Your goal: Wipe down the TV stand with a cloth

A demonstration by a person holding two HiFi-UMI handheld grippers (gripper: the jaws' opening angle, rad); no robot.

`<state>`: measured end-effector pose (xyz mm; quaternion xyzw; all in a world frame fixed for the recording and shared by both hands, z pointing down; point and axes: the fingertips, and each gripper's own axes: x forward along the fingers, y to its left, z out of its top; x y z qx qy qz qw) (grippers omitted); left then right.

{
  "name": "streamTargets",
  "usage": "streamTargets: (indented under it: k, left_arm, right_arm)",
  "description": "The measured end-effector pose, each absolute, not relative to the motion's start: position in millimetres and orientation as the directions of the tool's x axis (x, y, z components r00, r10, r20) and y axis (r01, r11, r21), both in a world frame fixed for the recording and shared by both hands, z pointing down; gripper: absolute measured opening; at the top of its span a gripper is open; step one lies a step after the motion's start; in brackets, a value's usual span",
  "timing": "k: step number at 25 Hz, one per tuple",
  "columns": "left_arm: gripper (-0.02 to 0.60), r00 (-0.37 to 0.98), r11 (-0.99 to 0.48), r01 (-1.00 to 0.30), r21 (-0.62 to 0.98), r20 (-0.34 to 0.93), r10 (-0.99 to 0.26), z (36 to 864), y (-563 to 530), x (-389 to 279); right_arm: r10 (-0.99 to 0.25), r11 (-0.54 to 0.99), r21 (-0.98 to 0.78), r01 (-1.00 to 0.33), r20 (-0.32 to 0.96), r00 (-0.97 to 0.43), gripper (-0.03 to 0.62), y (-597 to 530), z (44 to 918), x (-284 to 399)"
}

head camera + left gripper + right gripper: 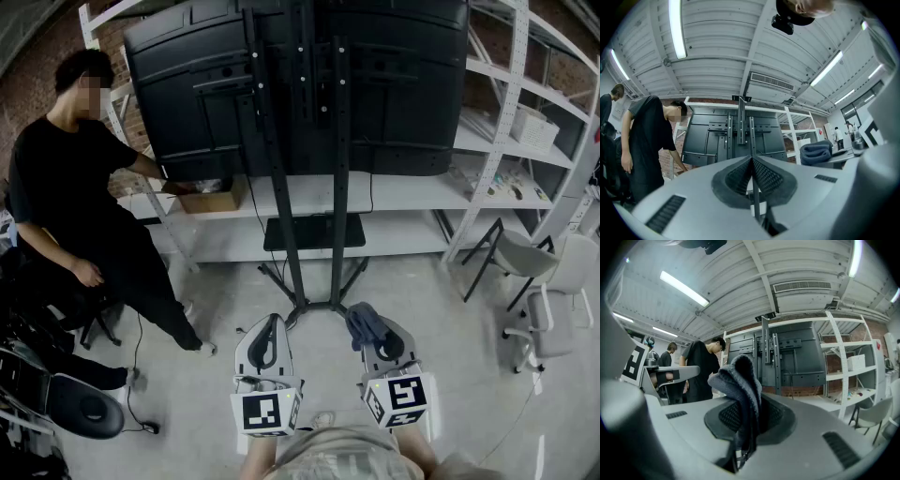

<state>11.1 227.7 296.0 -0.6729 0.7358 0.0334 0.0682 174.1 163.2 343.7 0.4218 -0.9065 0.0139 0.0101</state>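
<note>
Right tool (382, 345) pinches the soft, light cloth (364, 322) by a bunched fold, likely floppy; left tool (265, 339) pressed together, empty.

white shelving (394, 192) lines a brick wall (802, 390), grey chairs (521, 251) on concrete floor (441, 319), strip lights (677, 28) overhead.

Left tool (752, 176) jaws together, empty; TV stand (739, 129) ahead, person (647, 140) left.
</note>
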Motion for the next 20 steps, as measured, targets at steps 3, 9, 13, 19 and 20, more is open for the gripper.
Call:
streamTargets:
  k: [3,9,13,19,20]
  left_arm:
    - [0.015,-0.085,0.091,-0.995,-0.035,-0.141,-0.986,297.6,226.6,9.6]
    - [0.015,-0.080,0.084,-0.996,-0.022,-0.135,-0.988,299.8,220.2,6.3]
    - [0.014,-0.063,0.065,-0.998,-0.011,-0.129,-0.990,305.3,215.0,2.5]
    - [0.015,-0.057,0.054,-0.998,0.024,-0.119,-0.991,313.2,205.0,-23.7]
    - [0.014,-0.056,0.053,-0.998,0.031,-0.121,-0.991,314.1,203.2,-29.8]
  right_arm:
    - [-0.768,0.638,-0.021,-0.770,0.048,-0.638,0.057,162.8,349.7,174.7]
    - [-0.785,0.616,0.002,-0.788,0.079,-0.614,0.057,158.5,353.7,178.6]
    - [-0.795,0.599,-0.022,-0.800,0.097,-0.598,0.057,155.4,362.3,177.5]
    - [-0.811,0.573,-0.004,-0.819,0.139,-0.568,0.057,146.4,372.0,160.4]
    - [-0.813,0.570,-0.005,-0.822,0.141,-0.565,0.057,145.8,372.8,156.7]
